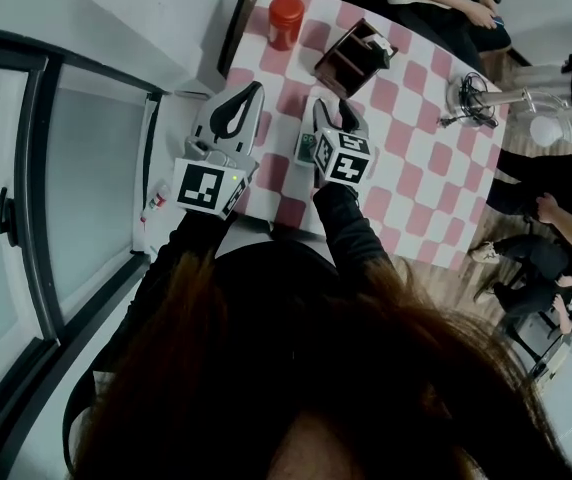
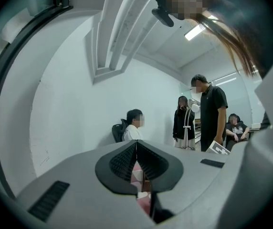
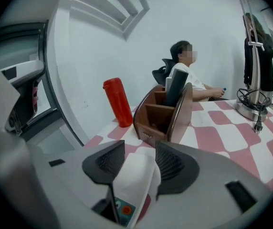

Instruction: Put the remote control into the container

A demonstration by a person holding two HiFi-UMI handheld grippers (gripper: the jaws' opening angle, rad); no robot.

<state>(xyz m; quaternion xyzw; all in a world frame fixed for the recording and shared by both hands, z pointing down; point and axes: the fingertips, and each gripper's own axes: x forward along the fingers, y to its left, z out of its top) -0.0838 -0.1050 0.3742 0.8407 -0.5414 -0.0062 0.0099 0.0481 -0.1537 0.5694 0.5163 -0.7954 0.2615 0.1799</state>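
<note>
Two claws work over our checked table (image 1: 416, 168). The wooden container (image 1: 356, 56) waits far off. Our left gripper (image 2: 136, 143) idles, closed and empty. Our right gripper (image 3: 140, 146) spreads its jaws astride the near white remote control (image 3: 134, 180), seemingly to clamp it.

No words to read anywhere. The left cube (image 1: 209, 188) shows only a black-and-white square marker pattern, and the right cube (image 1: 344, 158) shows the same kind, blocks and no letters. Over in the right gripper view, the container (image 3: 162, 116) carries a tiny pale line of print low on its front wall, too small to make out. The remote (image 3: 131, 185) shows a teal patch with an orange round button, and no characters can be made out on it. The red bottle (image 3: 117, 101) shows no label.
</note>
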